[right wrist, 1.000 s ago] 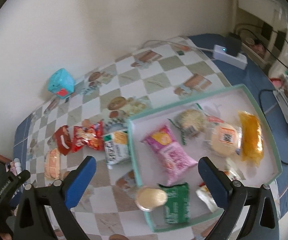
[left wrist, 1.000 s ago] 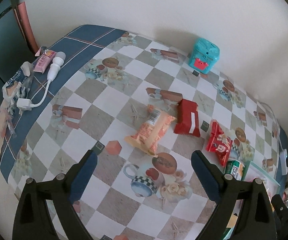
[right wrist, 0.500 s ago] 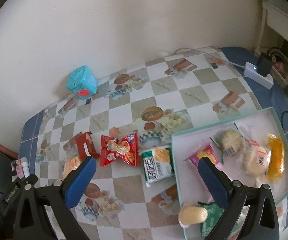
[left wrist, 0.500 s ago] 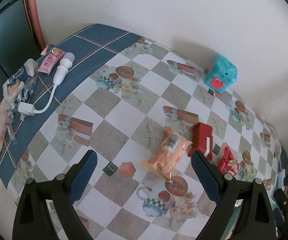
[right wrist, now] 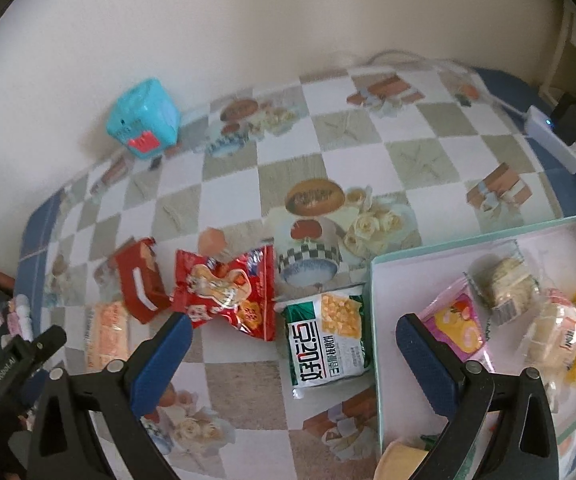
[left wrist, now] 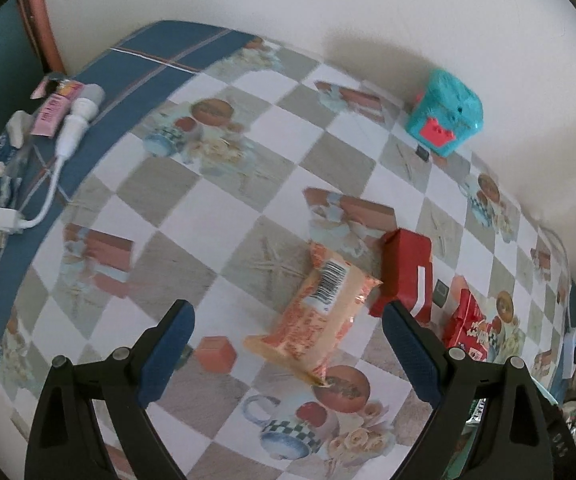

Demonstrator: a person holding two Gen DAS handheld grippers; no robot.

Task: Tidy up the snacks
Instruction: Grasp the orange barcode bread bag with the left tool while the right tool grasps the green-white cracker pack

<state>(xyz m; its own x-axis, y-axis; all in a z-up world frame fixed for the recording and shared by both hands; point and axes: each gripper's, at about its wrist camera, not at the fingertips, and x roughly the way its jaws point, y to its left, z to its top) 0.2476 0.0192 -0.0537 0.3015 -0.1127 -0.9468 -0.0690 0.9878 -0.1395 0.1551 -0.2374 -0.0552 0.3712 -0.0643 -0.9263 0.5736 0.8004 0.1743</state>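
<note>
Several snacks already lie in the tray (right wrist: 371, 320); four packets, including the orange packet (left wrist: 319, 312), remain on the worktop (left wrist: 224, 184), left gripper (left wrist: 288, 344) and right gripper (right wrist: 293, 350) both spread apart, empty.

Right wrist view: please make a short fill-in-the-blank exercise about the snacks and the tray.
1. The green-and-white corn snack packet lies ____ the pale green tray.
2. The shiny red snack bag lies between the corn packet and the red ____.
3. The right gripper holds ____.

Missing words: outside; box; nothing
</note>
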